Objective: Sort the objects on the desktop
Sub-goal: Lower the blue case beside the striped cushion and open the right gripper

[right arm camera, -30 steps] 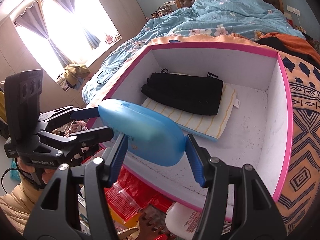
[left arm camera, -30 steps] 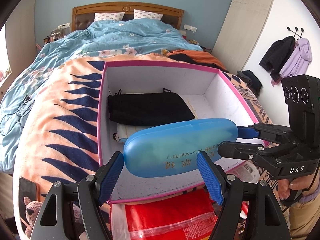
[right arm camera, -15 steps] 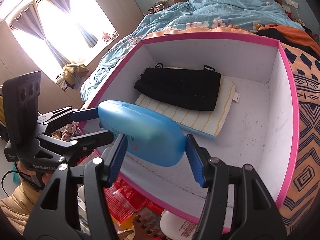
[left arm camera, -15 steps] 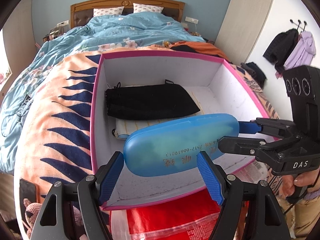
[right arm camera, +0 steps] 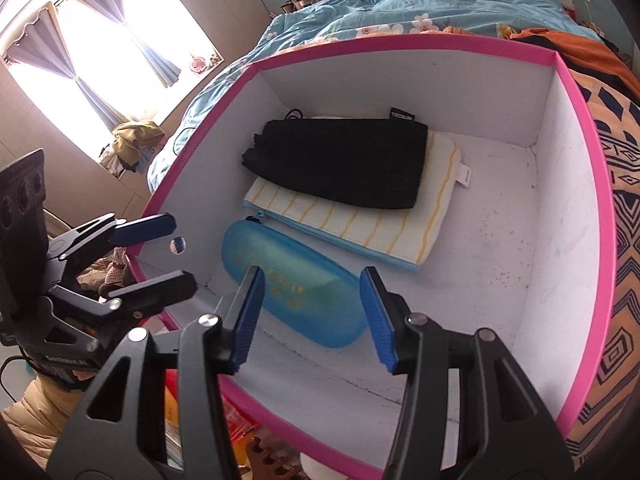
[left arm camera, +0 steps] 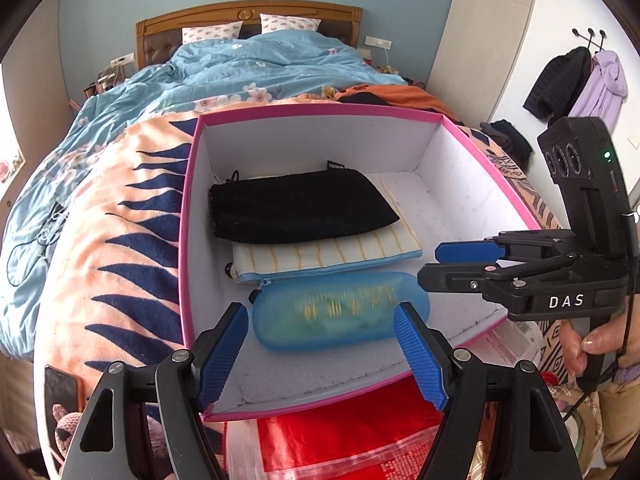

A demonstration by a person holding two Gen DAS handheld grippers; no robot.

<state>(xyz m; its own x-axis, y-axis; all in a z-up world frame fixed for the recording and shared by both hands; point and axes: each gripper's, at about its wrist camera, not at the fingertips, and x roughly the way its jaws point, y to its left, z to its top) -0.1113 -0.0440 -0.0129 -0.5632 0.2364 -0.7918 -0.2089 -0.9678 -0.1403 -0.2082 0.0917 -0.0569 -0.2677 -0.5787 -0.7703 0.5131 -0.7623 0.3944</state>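
Note:
A translucent blue glasses case [left arm camera: 340, 312] [right arm camera: 288, 284] lies on the floor of the pink-rimmed white box [left arm camera: 320, 110] [right arm camera: 400, 46], near its front wall and beside the striped pouch [left arm camera: 320, 254] [right arm camera: 348, 224]. A black pouch [left arm camera: 300, 206] [right arm camera: 340, 160] rests on that striped pouch. My left gripper [left arm camera: 322, 354] [right arm camera: 156, 256] hovers open above the case without touching it. My right gripper [right arm camera: 312, 316] [left arm camera: 460, 266] hangs over the box's right side. Its jaws are closing with nothing between them, the case lying below.
The box sits on an orange and navy blanket [left arm camera: 120, 240] on a bed. A red plastic packet [left arm camera: 340, 436] lies in front of the box and a phone [left arm camera: 60, 392] at the lower left. A person's hand [left arm camera: 592, 344] grips the right gripper's handle.
The blue case hung in the air between the two grippers over the box; now it lies on the box floor, free of both. The right gripper's jaws have narrowed.

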